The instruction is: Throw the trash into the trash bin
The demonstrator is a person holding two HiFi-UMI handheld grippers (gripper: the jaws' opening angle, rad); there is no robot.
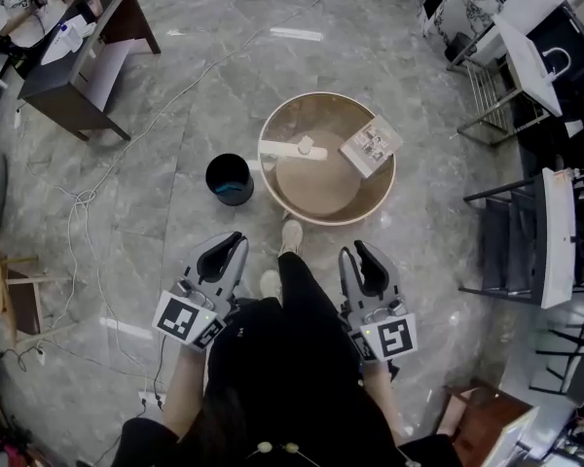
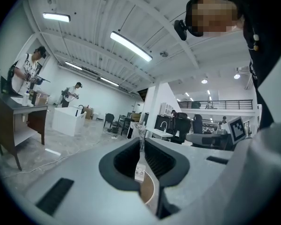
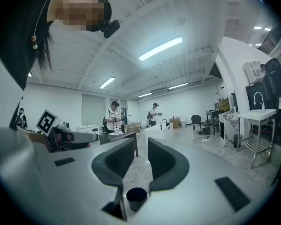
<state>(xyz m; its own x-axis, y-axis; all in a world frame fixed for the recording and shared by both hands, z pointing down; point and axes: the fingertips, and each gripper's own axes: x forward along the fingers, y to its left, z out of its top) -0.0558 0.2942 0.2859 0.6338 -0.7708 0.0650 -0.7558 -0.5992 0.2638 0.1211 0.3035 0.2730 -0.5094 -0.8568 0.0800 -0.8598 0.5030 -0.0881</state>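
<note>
The round table (image 1: 321,115) is the biggest thing, and it stands on the floor right in front of the person. The black bin (image 1: 230,179) sits on the floor just beside the table, on its left. It is open at the top, and I can't see if there is anything in it. The left gripper (image 1: 236,238) and the right gripper (image 1: 353,249) are both held low and close to the person's body, well back from the table. The left gripper's jaws are almost together, with only a thin gap, and nothing is in that gap. The right gripper's jaws are spread, and they hold nothing too. Its view shows the bin far off on the floor, low in the gap. The trash is on the table. There is a long white strip (image 1: 292,150) near the middle and a small printed box (image 1: 371,146) by the right rim. They lie a little apart. I think the job is only at the start, because no trash is picked up yet. I think the next move is to reach out to the table, open the jaws around one piece, pinch it and carry it over the bin. The strip lies flat, so it may be hard to grab.
</note>
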